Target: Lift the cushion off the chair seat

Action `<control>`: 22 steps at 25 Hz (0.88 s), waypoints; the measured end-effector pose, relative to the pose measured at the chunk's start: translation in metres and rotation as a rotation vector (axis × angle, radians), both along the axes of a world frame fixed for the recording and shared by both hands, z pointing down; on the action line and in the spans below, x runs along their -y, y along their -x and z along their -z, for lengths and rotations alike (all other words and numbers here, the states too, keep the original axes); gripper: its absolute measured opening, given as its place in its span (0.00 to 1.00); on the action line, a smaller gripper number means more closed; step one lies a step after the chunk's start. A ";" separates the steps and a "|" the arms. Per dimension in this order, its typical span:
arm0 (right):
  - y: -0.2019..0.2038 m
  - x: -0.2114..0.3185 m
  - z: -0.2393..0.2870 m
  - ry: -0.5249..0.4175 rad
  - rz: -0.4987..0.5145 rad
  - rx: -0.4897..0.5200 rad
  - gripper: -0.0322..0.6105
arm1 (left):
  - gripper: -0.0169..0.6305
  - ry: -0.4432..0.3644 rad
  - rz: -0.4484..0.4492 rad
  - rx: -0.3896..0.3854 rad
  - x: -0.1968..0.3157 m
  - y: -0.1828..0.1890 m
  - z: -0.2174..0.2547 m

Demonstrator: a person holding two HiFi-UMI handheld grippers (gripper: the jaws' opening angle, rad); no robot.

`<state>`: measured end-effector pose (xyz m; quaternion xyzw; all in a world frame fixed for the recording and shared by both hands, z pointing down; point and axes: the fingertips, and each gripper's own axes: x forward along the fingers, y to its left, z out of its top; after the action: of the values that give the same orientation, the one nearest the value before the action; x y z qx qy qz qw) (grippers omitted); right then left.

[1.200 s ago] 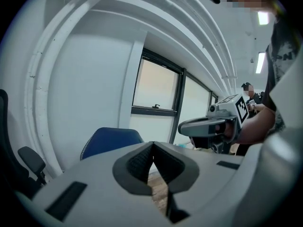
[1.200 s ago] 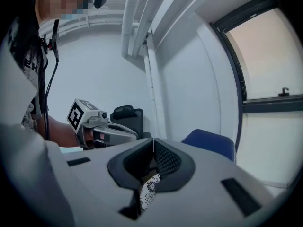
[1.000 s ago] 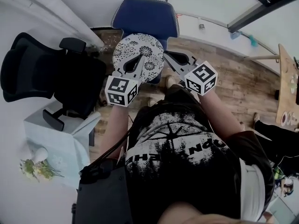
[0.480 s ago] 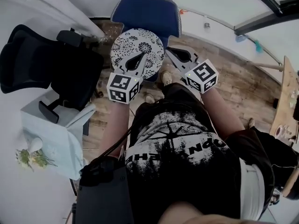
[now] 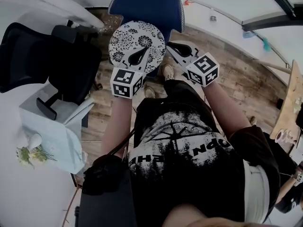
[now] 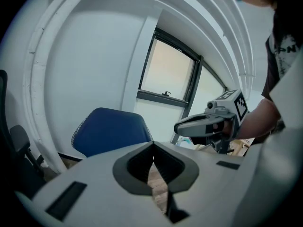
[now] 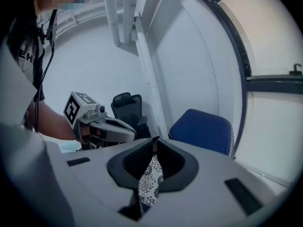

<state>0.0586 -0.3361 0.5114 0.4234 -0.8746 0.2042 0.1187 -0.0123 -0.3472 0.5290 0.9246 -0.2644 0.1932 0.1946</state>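
A round cushion (image 5: 137,39) with a black-and-white flower print lies on the seat of the blue chair (image 5: 147,6). My left gripper (image 5: 147,48) hangs over the cushion's near edge with its jaws closed and nothing between them. My right gripper (image 5: 167,44) is just right of the cushion, also shut and empty. In the right gripper view the cushion's print (image 7: 151,179) shows through the slit below the closed tips (image 7: 154,140), with the blue chair (image 7: 201,129) beyond and the left gripper (image 7: 102,124) at left. The left gripper view has its tips (image 6: 152,145) in front of the blue chair (image 6: 111,129).
A black office chair (image 5: 42,56) stands left of the blue chair. Below it is a pale table (image 5: 57,136) with a small bunch of flowers (image 5: 31,155). Wooden floor (image 5: 236,79) runs to the right, to a wooden table edge (image 5: 289,110). The person's feet (image 5: 166,72) stand before the chair.
Both grippers have sunk and moved forward toward the cushion, the left now over its near edge. The cushion has stayed on the seat. Both jaws have kept closed.
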 end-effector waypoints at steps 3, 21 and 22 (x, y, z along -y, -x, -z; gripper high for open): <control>-0.002 0.007 -0.016 0.039 0.003 -0.001 0.08 | 0.05 0.020 0.003 0.026 0.008 -0.001 -0.015; -0.009 0.057 -0.211 0.377 -0.020 -0.052 0.26 | 0.05 0.115 -0.006 0.084 0.049 -0.014 -0.102; -0.009 0.059 -0.222 0.389 -0.015 -0.062 0.26 | 0.05 0.119 -0.005 0.085 0.050 -0.015 -0.107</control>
<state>0.0680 -0.3955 0.7337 0.4050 -0.8114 0.3570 0.2238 0.0029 -0.3972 0.6358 0.9031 -0.2582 0.2481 0.2371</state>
